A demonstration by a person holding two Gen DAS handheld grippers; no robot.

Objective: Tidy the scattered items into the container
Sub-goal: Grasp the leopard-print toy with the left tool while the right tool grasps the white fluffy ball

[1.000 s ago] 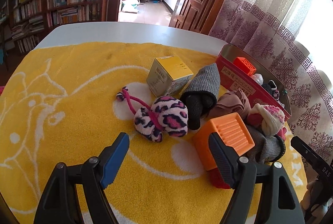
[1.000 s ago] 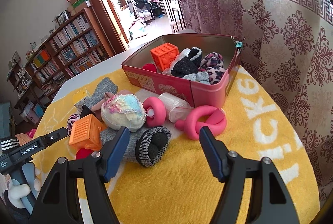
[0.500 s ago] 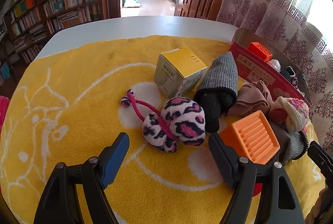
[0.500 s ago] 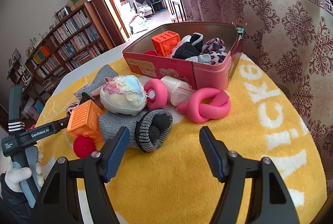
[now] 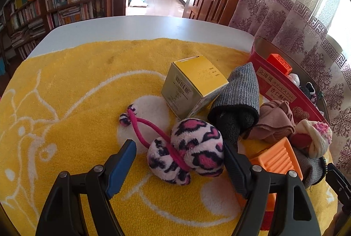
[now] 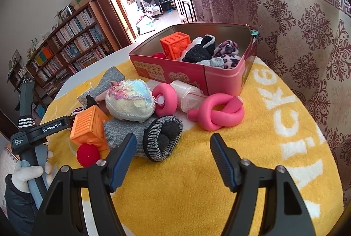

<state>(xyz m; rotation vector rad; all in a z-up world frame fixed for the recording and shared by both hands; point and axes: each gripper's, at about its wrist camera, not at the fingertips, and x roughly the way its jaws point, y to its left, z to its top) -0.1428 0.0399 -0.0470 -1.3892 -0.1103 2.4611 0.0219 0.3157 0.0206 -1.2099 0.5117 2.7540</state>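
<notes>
A red tin (image 6: 197, 73) holds an orange cube, socks and a leopard item; it also shows in the left wrist view (image 5: 276, 84). My left gripper (image 5: 178, 161) is open, its jaws either side of a pink leopard plush hair tie (image 5: 188, 157) on the yellow towel. A yellow box (image 5: 193, 84), a grey sock (image 5: 239, 97) and an orange cube (image 5: 276, 159) lie beside it. My right gripper (image 6: 173, 154) is open and empty, just in front of a grey rolled sock (image 6: 151, 137). A pink knotted tube (image 6: 217, 113) lies by the tin.
A pastel yarn ball (image 6: 129, 102), pink ring (image 6: 165, 99), plastic roll (image 6: 188, 97) and red ball (image 6: 87, 154) lie on the towel (image 6: 219, 192). A curtain (image 6: 296, 27) hangs to the right. The white table edge (image 5: 142, 25) lies beyond the towel.
My left gripper has moved forward and now straddles the leopard hair tie. My right gripper has moved slightly closer to the grey rolled sock. Both stay open.
</notes>
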